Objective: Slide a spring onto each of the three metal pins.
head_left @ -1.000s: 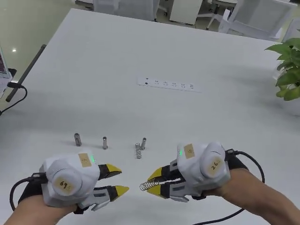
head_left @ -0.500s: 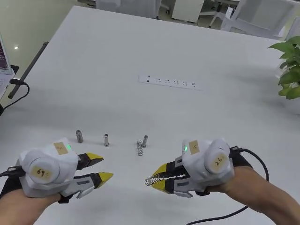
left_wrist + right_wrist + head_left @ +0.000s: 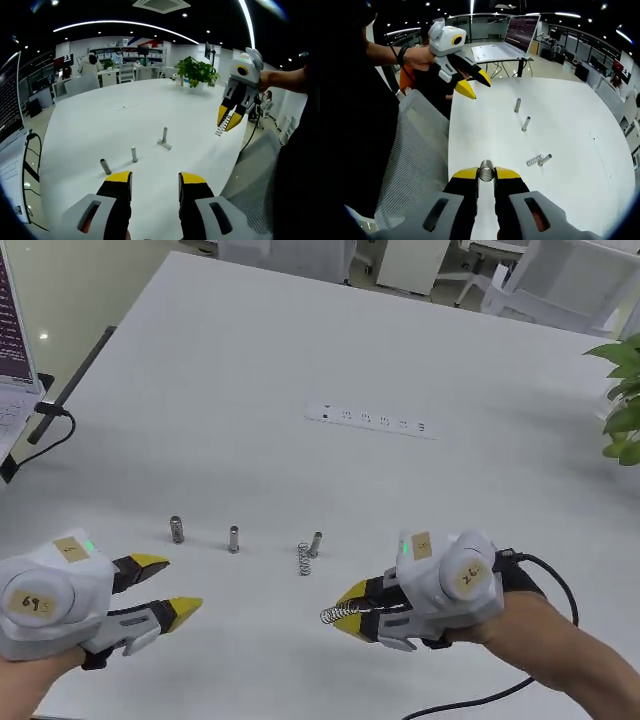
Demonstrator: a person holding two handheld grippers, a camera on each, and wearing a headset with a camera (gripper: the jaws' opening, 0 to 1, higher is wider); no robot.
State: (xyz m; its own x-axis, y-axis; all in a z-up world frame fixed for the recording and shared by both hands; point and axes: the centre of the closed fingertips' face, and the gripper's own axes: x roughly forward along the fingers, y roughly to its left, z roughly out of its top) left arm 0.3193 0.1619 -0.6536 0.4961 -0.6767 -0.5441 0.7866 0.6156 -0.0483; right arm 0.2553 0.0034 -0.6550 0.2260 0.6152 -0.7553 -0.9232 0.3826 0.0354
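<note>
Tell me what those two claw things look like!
Both are white shells with black jaws ending in yellow pointed tips. The left claw has 69 written on its round cap, the right claw has 26. Each wears a tan sticker and a green light. A black cable trails from the right one.

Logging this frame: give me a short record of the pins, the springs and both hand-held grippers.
pin order: as seen in the head view
left pin: looks to carry a spring already
middle pin: bare
right pin: bare
loose spring: on the table, beside the right pin's base
left hand-held gripper: open, empty
right hand-held gripper: shut on the held spring, off the table
springs seated: one of three
</note>
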